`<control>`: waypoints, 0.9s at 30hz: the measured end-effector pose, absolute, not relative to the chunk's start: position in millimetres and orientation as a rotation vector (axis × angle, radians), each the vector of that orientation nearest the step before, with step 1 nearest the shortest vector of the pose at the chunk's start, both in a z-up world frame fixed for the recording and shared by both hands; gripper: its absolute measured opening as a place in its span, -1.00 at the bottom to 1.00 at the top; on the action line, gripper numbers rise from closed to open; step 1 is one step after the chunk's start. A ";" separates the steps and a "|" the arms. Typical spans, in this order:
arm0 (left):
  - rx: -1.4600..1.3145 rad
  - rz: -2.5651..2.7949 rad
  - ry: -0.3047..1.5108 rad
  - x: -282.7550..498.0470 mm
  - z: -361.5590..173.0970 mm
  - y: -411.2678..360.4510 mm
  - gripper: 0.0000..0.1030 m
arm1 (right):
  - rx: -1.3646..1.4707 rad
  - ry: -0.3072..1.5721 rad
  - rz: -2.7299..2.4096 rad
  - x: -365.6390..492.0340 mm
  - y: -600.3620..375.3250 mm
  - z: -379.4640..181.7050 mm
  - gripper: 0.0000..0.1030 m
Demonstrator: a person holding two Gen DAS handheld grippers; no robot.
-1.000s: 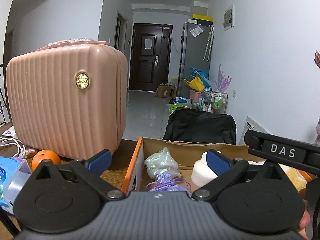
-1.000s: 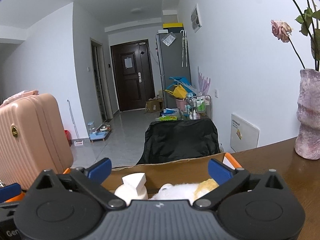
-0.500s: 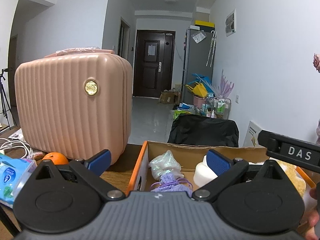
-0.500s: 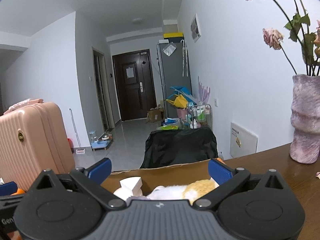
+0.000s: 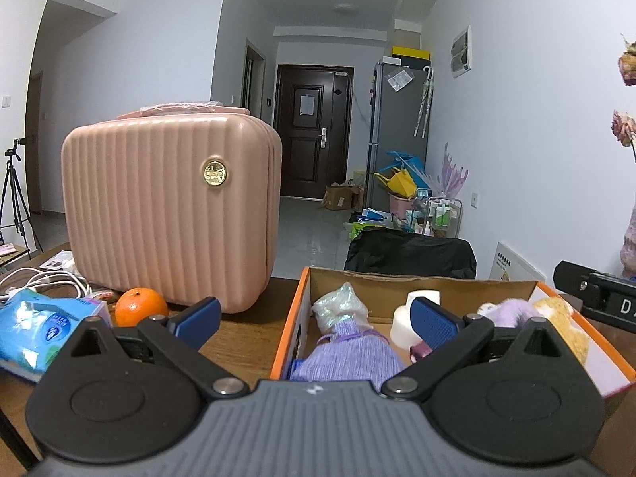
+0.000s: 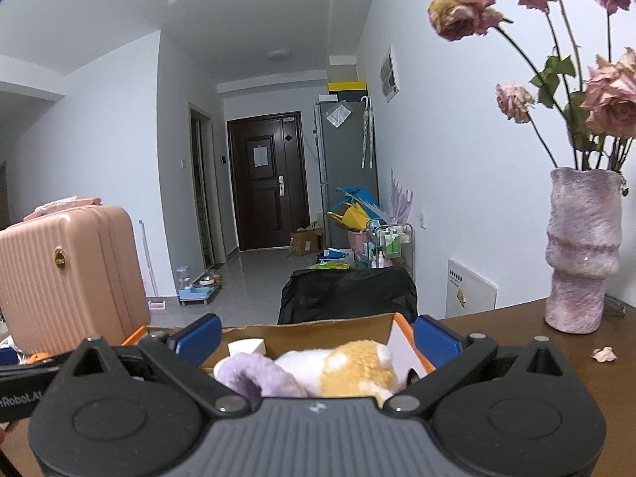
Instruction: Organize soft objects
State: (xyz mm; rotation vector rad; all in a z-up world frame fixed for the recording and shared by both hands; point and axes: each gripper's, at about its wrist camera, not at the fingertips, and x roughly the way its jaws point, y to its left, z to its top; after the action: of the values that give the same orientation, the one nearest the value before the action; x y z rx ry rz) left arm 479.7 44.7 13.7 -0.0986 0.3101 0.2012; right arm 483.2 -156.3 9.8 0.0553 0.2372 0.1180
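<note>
An orange-edged cardboard box (image 5: 306, 290) sits on the wooden table and holds soft things: a lilac drawstring pouch (image 5: 349, 353), a pearly bag (image 5: 338, 308), a white sponge (image 5: 405, 318), a purple plush (image 5: 512, 312) and a yellow-and-white plush (image 5: 564, 318). My left gripper (image 5: 316, 318) is open and empty, just before the box's near left corner. My right gripper (image 6: 318, 336) is open and empty above the near side of the box (image 6: 306, 328), with the yellow-and-white plush (image 6: 353, 365) and the purple plush (image 6: 254, 373) low between its jaws.
A pink ribbed case (image 5: 171, 214) stands left of the box, with an orange (image 5: 139, 310), a blue wipes pack (image 5: 39, 330) and white cables (image 5: 43, 278) beside it. A purple vase of dried roses (image 6: 582, 254) stands at the right. A black chair back (image 5: 409, 254) is behind the table.
Both grippers have drawn back and risen, so more of the box's inside shows. The purple plush now lies in the box beside the yellow one. Both stay open.
</note>
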 end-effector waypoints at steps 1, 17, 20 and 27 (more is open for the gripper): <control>-0.096 0.200 0.310 474.9 13.5 43.7 1.00 | 0.053 0.236 0.117 478.9 -158.0 9.4 1.00; -0.037 0.184 0.306 385.0 11.0 35.4 1.00 | 0.018 0.218 0.081 385.1 -199.0 0.8 1.00; -0.031 0.181 0.310 366.9 10.0 35.7 1.00 | 0.017 0.233 0.079 367.5 -206.4 -1.3 1.00; -0.028 0.169 0.314 322.5 10.1 34.3 1.00 | 0.006 0.247 0.080 319.1 -217.3 -6.5 1.00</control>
State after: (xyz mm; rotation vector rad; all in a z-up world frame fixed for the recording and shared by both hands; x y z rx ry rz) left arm 322.5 34.3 10.1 -0.0279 0.3139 0.1690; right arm 319.1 -217.3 -6.5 0.0060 0.2467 0.0804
